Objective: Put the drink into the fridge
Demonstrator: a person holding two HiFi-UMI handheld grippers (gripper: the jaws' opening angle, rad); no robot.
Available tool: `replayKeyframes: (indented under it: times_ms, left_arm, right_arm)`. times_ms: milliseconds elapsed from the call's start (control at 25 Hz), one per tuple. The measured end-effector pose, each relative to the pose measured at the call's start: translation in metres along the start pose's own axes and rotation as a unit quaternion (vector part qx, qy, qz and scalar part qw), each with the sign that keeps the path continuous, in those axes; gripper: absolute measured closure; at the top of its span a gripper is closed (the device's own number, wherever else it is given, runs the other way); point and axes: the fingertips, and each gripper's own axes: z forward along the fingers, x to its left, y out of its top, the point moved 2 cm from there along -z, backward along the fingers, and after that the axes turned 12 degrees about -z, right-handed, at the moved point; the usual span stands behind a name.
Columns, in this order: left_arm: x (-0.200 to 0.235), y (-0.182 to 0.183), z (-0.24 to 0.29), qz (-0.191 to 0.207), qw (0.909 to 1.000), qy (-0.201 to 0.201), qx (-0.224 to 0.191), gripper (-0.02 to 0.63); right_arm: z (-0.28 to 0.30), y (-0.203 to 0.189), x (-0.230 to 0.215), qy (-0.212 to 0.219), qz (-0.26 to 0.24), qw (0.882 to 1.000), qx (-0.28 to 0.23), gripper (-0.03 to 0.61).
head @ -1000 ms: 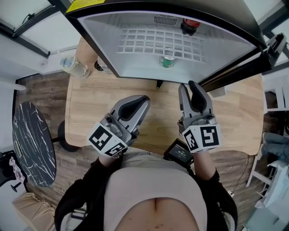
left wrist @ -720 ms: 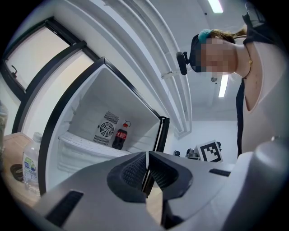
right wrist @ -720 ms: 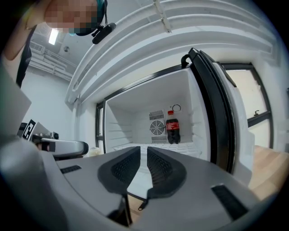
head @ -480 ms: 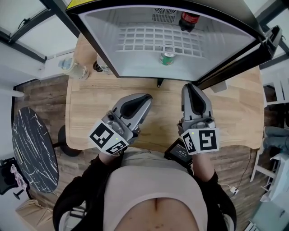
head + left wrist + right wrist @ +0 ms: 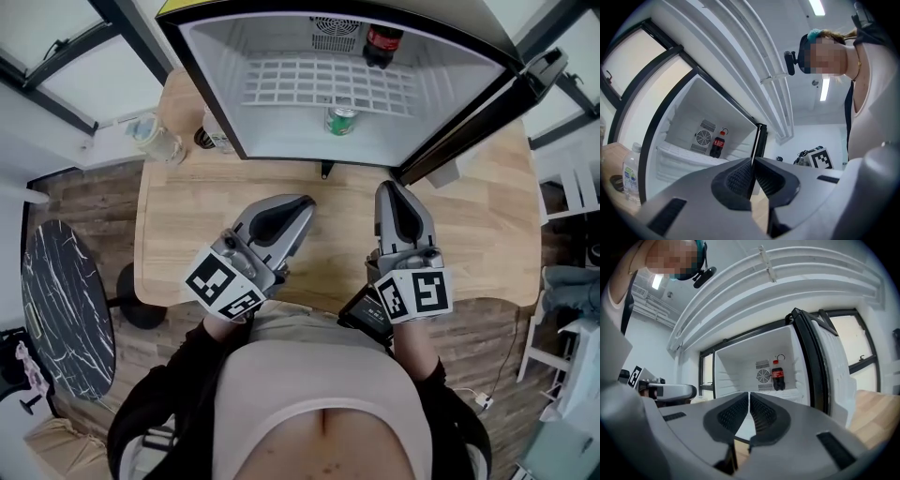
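Note:
The fridge (image 5: 281,141) stands open on the wooden table (image 5: 187,234). Inside it, a cola bottle (image 5: 379,45) stands at the back by the fan, and a green can (image 5: 340,120) sits on the floor near the front. My left gripper (image 5: 305,204) is shut and empty, held over the table short of the fridge. My right gripper (image 5: 389,190) is just in front of the fridge's lower edge; its jaws have just been closing with nothing between them and now stand shut. The cola bottle (image 5: 718,144) shows in the left gripper view, and the cola bottle (image 5: 777,376) also in the right gripper view.
The fridge door (image 5: 478,112) hangs open to the right. A clear plastic bottle (image 5: 155,139) and a dark-capped bottle (image 5: 211,136) stand left of the fridge. A black device (image 5: 367,314) lies at the table's near edge. A round marble table (image 5: 66,309) is at left.
My right gripper's jaws have gone from apart to shut, with nothing in them, and it has drawn back a little from the fridge. The left gripper has kept its place.

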Motion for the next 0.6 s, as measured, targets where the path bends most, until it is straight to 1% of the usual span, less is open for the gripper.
replayKeyframes:
  times_ms: [120, 240, 440, 520, 600]
  left_arm:
    - [-0.012, -0.002, -0.006, 0.004, 1.0, 0.006, -0.007, 0.591]
    - [-0.028, -0.008, -0.013, 0.006, 0.9999, 0.013, -0.01, 0.591]
    - [-0.06, -0.022, -0.022, 0.006, 0.9997, 0.018, -0.016, 0.591]
    - [-0.075, -0.028, -0.025, 0.007, 0.9996, 0.019, -0.019, 0.591]
    - [-0.09, -0.033, -0.031, 0.007, 0.9995, 0.02, -0.023, 0.591]
  right_arm:
    - [-0.013, 0.002, 0.001, -0.005, -0.003, 1.0, 0.0, 0.543]
    - [-0.032, 0.01, 0.003, -0.002, -0.008, 1.0, -0.015, 0.551]
    - [-0.068, 0.022, 0.013, 0.022, -0.04, 0.998, -0.031, 0.551]
    - [-0.084, 0.026, 0.018, 0.043, -0.035, 0.997, -0.045, 0.551]
    - [-0.102, 0.029, 0.023, 0.053, -0.027, 0.997, -0.052, 0.551]
